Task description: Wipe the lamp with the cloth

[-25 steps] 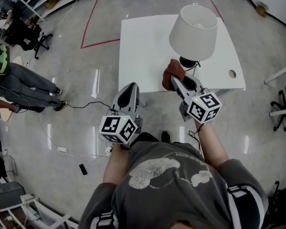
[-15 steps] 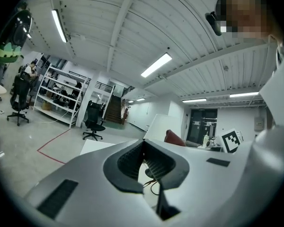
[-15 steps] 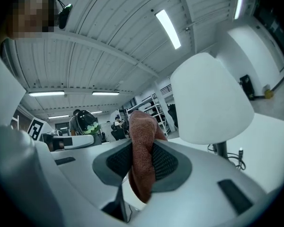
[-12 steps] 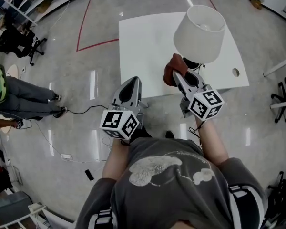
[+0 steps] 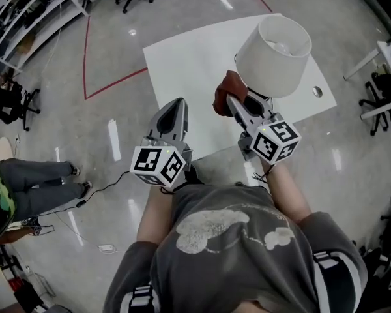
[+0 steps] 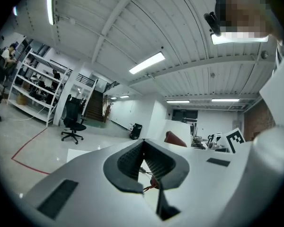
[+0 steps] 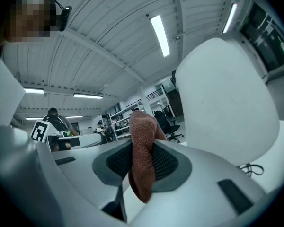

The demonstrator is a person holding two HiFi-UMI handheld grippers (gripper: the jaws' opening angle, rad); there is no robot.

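Lamp (image 5: pixel 274 54) stands upright on the white counter (image 5: pixel 182 64), toward its near right side. Brown cloth (image 5: pixel 224 94) is held up off the counter, pinched between the right gripper (image 5: pixel 231 102) fingers. It sticks out past the tips, just beside the shade's lower left. The right gripper view shows a small gap to the shade. Left gripper (image 5: pixel 174 107) is at the counter's near edge, left of the lamp, fingers closed together on nothing.
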